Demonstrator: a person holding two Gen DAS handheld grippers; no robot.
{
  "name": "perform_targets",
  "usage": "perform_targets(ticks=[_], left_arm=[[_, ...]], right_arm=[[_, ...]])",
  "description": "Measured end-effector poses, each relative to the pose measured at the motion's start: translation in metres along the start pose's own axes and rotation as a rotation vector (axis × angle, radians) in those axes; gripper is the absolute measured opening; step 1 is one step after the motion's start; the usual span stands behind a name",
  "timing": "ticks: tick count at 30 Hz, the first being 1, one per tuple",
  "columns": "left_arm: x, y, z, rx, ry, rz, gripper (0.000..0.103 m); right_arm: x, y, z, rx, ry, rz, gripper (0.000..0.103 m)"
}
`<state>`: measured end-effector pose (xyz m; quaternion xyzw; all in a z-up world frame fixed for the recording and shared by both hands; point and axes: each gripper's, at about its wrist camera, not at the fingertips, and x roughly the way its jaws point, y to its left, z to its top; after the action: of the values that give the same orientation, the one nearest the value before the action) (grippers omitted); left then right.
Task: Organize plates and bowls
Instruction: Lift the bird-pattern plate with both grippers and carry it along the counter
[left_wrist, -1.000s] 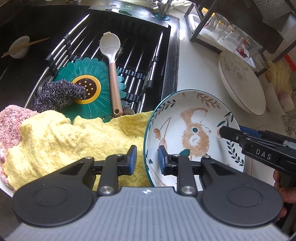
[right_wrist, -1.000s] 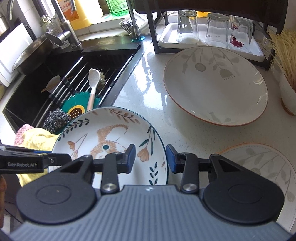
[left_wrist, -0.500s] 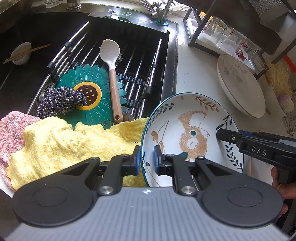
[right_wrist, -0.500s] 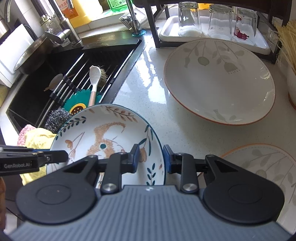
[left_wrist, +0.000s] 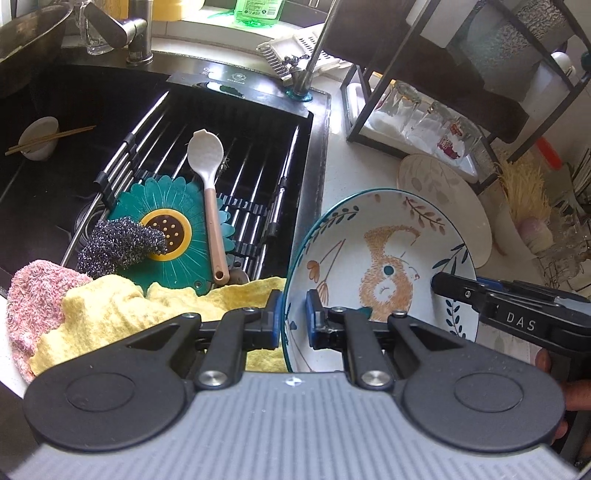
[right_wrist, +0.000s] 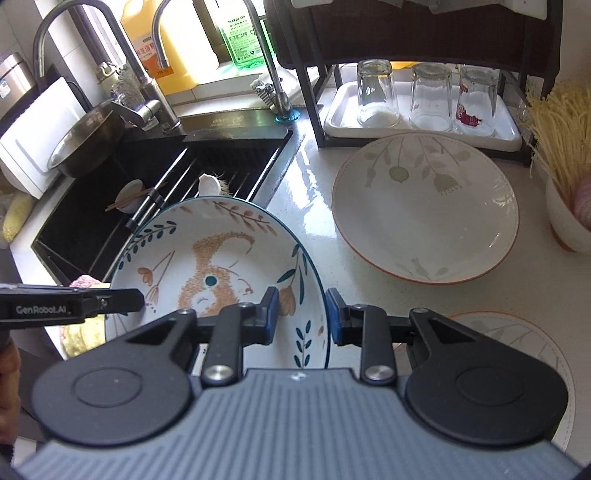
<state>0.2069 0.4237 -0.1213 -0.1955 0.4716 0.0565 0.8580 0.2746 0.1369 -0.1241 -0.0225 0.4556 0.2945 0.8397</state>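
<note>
Beside the sink (left_wrist: 314, 155), our left gripper (left_wrist: 294, 318) and right gripper (right_wrist: 302, 314) each had jaws just closed onto the squirrel plate's (left_wrist: 384, 258) rim; uneven lifting could slip it onto the tabletop (right_wrist: 306, 206).

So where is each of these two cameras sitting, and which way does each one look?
Left wrist view: sits on the left gripper, looks down along its fingers at the sink and the rabbit bowl; the right gripper and some fingers of a hand show at the right.
Right wrist view: sits on the right gripper, looks down over the counter, a leaf-pattern plate and upturned glasses; the left gripper shows at the left.
Shared: the rabbit bowl, clamped at opposite rims by both grippers, plus the sink, plate and glasses.
</note>
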Motion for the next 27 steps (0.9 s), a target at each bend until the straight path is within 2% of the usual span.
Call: perform_targets(ticks=[13,21,27], left_arm=[[-0.01,-0.062,-0.006,0.088,-0.041,-0.095,0.015],[0.018,-0.117,-0.022,0.163,0.013,-0.181,0.015],[0.046,-0.142,-0.025,0.172,0.09,-0.234,0.015]], right_arm=[[-0.058,-0.038,-0.016,0.061,-0.085,-0.076,0.031],[-0.09,-0.08,-0.037,0.134,-0.114,-0.195,0.031],[-0.1,-0.105,-0.056,0.162,-0.096,-0.26,0.031]])
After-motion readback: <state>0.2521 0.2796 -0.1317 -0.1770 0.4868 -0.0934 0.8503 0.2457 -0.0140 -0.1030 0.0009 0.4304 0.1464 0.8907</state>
